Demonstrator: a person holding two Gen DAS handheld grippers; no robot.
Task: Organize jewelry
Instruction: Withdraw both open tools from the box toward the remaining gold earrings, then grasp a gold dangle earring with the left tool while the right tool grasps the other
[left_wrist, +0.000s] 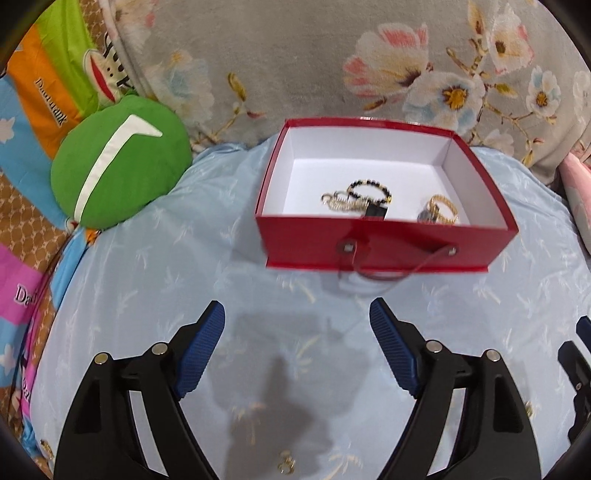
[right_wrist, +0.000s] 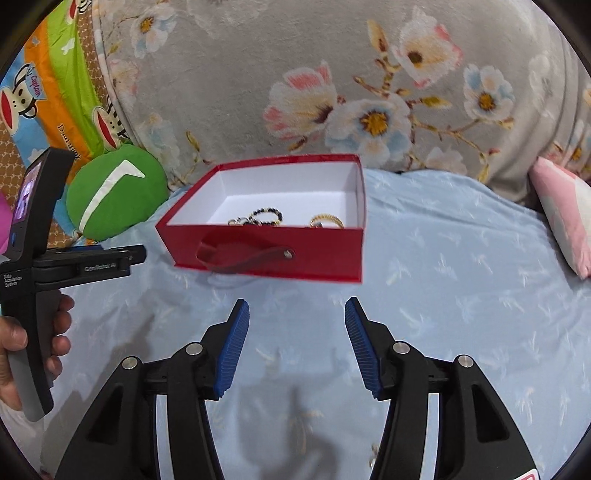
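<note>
Both the left gripper (left_wrist: 297, 317) and right gripper (right_wrist: 297, 314) stand empty, fingers spread apart over the bed (left_wrist: 184, 258). Beyond them sits the red box (left_wrist: 369, 243) holding bracelets (left_wrist: 365, 194)

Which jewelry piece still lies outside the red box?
The small gold piece on the blue sheet, low between the left claw's fingers; the others sit inside the box.

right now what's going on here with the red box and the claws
A person is sorting jewelry on a bed with a handheld claw in each hand. The red box sits open on the light blue bedspread and already holds a black beaded bracelet, a gold bracelet and some gold pieces beside them. The left claw and right claw are both open and empty, short of the box. One small gold piece lies on the bedspread, close under the left claw.
</note>
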